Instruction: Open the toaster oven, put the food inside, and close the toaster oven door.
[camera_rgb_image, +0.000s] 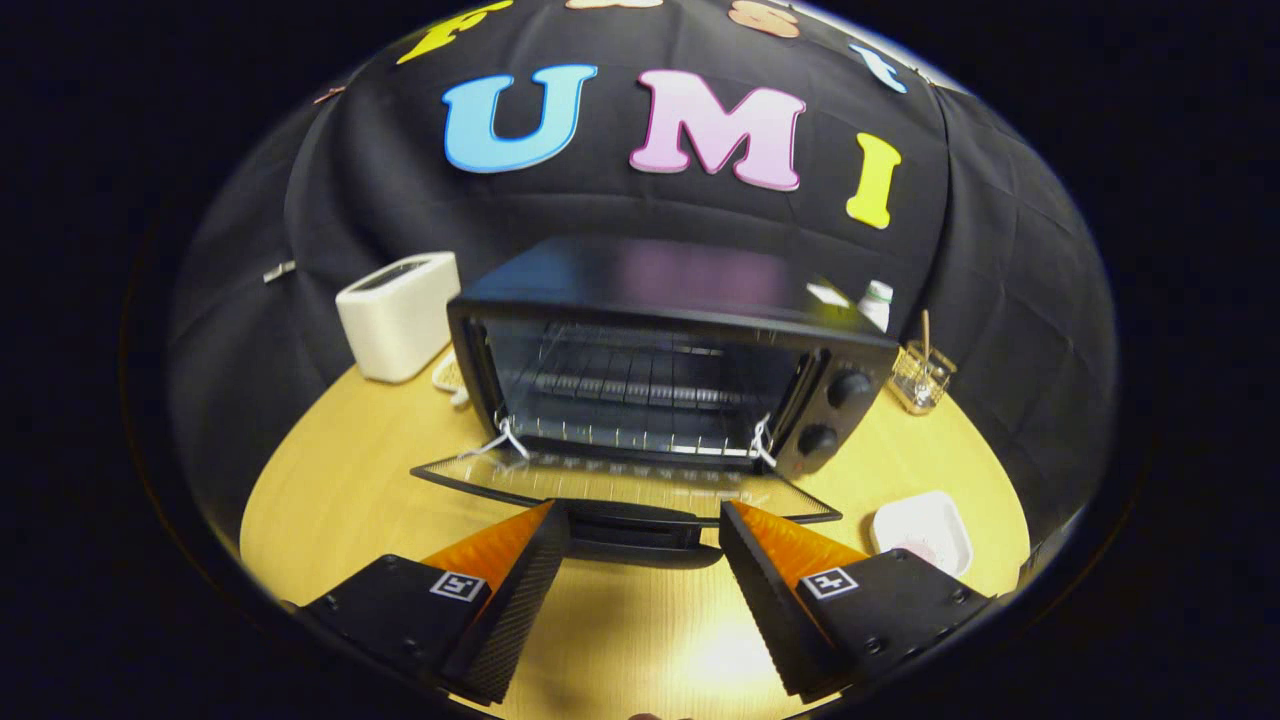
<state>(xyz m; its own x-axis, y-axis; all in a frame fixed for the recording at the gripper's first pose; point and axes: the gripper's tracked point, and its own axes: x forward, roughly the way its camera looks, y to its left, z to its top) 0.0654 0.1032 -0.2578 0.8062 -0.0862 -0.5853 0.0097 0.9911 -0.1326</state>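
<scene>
the gripper (645, 525) is spread wide and holds nothing, its fingers flanking the handle of the black toaster oven (670, 350), whose glass door (620, 485) lies folded down on the light wooden counter (340, 480). a small white square dish (922, 530) sits beside the right finger; a white toaster (398, 315) stands beyond.

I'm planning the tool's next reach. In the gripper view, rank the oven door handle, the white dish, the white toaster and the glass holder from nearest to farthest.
The tool is open.
1. Oven door handle, just ahead, between the fingertips.
2. White dish, beside the right finger.
3. White toaster, beyond, left of the oven.
4. Glass holder, beyond, right of the oven; too close to call against the toaster.
</scene>
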